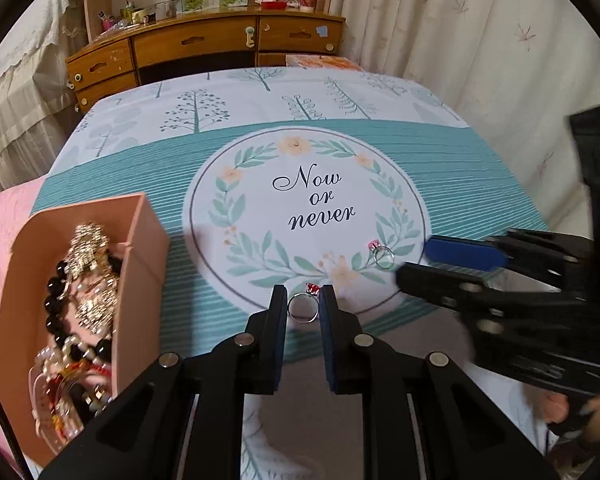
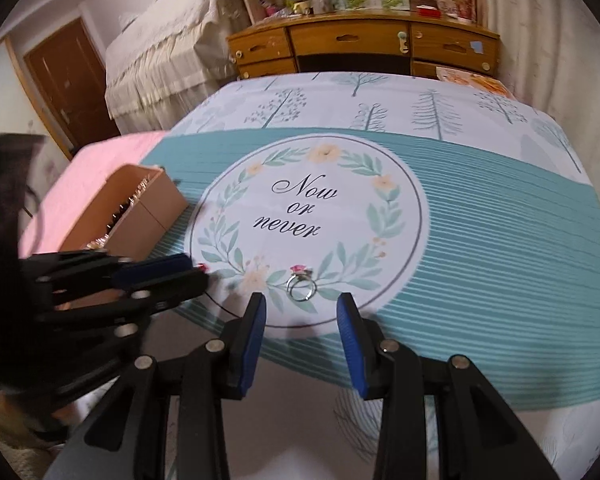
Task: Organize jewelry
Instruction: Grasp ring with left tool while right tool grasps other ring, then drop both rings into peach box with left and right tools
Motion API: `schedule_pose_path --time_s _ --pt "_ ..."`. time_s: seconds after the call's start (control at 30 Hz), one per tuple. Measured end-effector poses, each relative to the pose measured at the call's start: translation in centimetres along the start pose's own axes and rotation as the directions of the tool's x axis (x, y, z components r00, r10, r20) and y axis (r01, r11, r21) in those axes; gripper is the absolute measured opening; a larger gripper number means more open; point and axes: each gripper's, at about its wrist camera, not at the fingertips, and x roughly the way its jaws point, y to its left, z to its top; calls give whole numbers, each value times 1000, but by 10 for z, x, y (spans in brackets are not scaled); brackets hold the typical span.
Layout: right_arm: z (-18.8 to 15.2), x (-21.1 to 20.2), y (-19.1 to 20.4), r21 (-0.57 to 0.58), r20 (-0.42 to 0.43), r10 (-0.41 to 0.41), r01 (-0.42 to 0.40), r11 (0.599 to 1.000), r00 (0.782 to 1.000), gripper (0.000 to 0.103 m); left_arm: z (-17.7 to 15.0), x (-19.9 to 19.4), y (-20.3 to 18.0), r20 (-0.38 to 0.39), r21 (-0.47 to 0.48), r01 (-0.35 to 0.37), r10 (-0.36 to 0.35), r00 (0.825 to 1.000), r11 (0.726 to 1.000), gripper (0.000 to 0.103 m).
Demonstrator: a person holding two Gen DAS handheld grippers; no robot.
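A silver ring with a red stone (image 1: 302,309) sits upright between my left gripper's (image 1: 303,304) pads, which are shut on its band just above the tablecloth (image 1: 460,184). Only the ring's red stone (image 2: 201,267) shows at the left gripper's (image 2: 198,270) tips in the right wrist view. A second silver ring with a pink stone (image 2: 302,286) lies on the cloth's leaf wreath, just beyond my right gripper (image 2: 302,308), whose jaws stand open and hold nothing. A peach open box (image 1: 140,248) to the left holds bead bracelets and gold chains.
A pink cloth (image 2: 100,168) lies under and behind the box (image 2: 152,204). Beyond the table's far edge stands a wooden dresser (image 1: 204,44). A curtain (image 1: 480,40) hangs along the right side. A person's fingers (image 1: 556,408) hold the right gripper (image 1: 414,260).
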Motion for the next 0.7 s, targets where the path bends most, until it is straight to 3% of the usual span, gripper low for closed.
schedule_pose_path --time_s 0.07,0.27,0.4,0.5,0.57,0.7 --pt "0 7 4 -21 -16 -7 7 1000 1000 37 -3 -8 1 9 -2 10 -10 1000 1000 14" --pt "2 15 27 -144 -2 -130 128 981 992 37 -7 -27 6 39 -13 30 -30 999 999 14" --pt "4 17 28 -143 -3 -134 132 981 991 36 -10 -40 12 63 -28 42 -40 997 999 14" --pt "5 15 27 -143 -2 -146 145 979 989 28 -13 -52 18 81 -41 48 -45 996 998 14" --pt "6 16 28 -139 -7 -152 149 979 988 15 -16 -61 22 94 -47 44 -39 995 998 14" --pt "7 16 30 -128 -10 -169 166 978 986 15 -21 -82 39 120 -76 25 -16 993 997 14"
